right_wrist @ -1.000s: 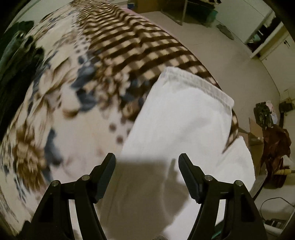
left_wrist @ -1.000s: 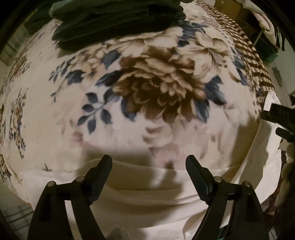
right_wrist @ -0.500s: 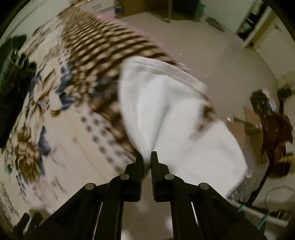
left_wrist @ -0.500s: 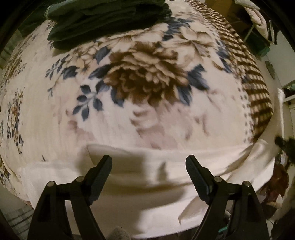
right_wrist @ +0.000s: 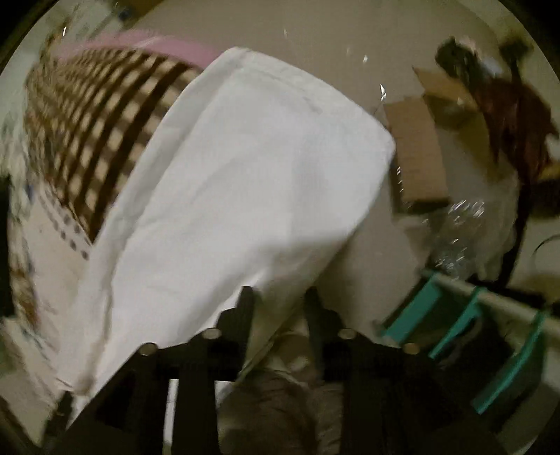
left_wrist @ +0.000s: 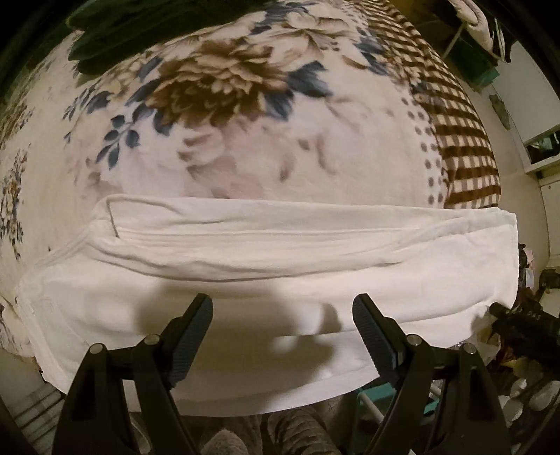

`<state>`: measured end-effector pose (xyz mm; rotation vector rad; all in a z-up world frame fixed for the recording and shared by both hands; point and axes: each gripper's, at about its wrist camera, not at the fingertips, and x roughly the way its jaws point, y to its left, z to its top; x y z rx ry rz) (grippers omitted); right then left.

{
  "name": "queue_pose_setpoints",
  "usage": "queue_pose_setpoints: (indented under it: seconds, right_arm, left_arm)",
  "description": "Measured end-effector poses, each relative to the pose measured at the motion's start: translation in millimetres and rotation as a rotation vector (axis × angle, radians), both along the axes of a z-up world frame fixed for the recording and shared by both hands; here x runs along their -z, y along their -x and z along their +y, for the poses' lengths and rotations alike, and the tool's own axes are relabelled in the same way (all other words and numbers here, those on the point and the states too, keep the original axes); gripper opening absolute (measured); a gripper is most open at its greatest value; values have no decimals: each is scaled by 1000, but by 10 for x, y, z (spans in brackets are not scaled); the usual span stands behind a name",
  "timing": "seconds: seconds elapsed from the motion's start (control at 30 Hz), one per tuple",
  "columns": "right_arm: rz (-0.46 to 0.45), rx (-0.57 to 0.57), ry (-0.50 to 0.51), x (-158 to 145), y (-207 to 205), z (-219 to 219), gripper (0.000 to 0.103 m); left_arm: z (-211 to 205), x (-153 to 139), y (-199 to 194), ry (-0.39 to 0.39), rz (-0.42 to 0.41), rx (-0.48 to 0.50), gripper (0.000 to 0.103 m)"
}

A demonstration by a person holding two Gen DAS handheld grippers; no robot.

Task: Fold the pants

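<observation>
The white pants (left_wrist: 280,252) lie stretched lengthwise along the near edge of the bed, one layer folded over the other. My left gripper (left_wrist: 281,304) hangs open above their lower middle, nothing between its fingers, and its shadow falls on the cloth. In the blurred right wrist view the same pants (right_wrist: 245,175) end at a hem over the bed's corner. My right gripper (right_wrist: 280,294) points down at their near edge. Its jaws are opening; the cloth's edge lies below the gap and the pads do not press on it.
A floral blanket (left_wrist: 245,122) with a brown checked border (left_wrist: 462,140) covers the bed. Dark green folded clothes (left_wrist: 140,31) sit at its far side. Beyond the bed corner are a cardboard box (right_wrist: 416,154), a teal rack (right_wrist: 490,332) and floor clutter.
The left gripper drew back toward the bed's near edge, bringing more of the pants into view. The right gripper shut on the pants, swept sideways with them, and now its jaws stand apart.
</observation>
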<state>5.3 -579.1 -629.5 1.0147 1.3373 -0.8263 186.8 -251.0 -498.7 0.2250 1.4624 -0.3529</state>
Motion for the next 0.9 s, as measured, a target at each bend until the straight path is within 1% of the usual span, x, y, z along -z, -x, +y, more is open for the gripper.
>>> queue_pose_setpoints:
  seconds: [0.03,0.1,0.13,0.17,0.23,0.27,0.33,0.4,0.43,0.47,0.53,0.6,0.67,0.7,0.73,0.77,0.8,0.83,0.9]
  right_arm:
    - [-5,7,14,-19,22,-29,41]
    - [-30,17,14,-33,77,-81,41]
    - [-27,21,2,-21,94,-97,41]
    - [-25,35,-24,27,94,-109,41]
    - [-62,70,-106,131,145,-94,41]
    - [-71,66,-147,206,127,-38,41]
    - [-95,59,-184,316,36,34,40]
    - [-109,64,-170,347,4,115,15]
    - [-123,79,-138,309,2,132,5]
    - [-131,77,-104,251,-14,143,4]
    - [-170,57,-18,51,-55,170,4]
    - [-181,24,47,-132,-125,212,4]
    - [-167,13,84,-246,-146,203,4]
    - [-147,5,99,-267,-178,197,4]
    - [-119,-1,109,-228,-207,166,6]
    - [-104,-8,84,-165,-238,139,15]
    - [-89,-20,21,-54,-263,144,21]
    - [-79,-19,-57,44,-265,171,32]
    - [-131,-25,-145,78,-236,321,34]
  left_arm:
    - [-24,3,14,-2,-1,-2,81]
    - [-61,12,40,-2,2,-10,81]
    - [-72,13,55,-5,3,-15,81]
    - [-78,7,59,-7,2,-18,81]
    - [-45,2,83,-16,-5,-29,81]
    - [-12,6,93,-24,-5,-39,81]
    - [122,6,128,-34,2,-58,81]
    - [234,25,155,-53,6,-73,81]
    - [285,32,165,-60,6,-78,81]
    - [349,40,175,-70,6,-88,81]
    - [461,49,190,-73,11,-106,81]
    - [567,60,197,-72,15,-131,81]
    - [666,67,206,-69,19,-156,81]
    - [697,70,224,-66,22,-169,81]
    - [734,79,237,-64,21,-180,81]
    - [776,89,249,-65,21,-190,81]
    - [816,94,264,-66,21,-197,81]
    - [805,103,301,-67,18,-205,81]
    - [896,152,380,-81,13,-214,81]
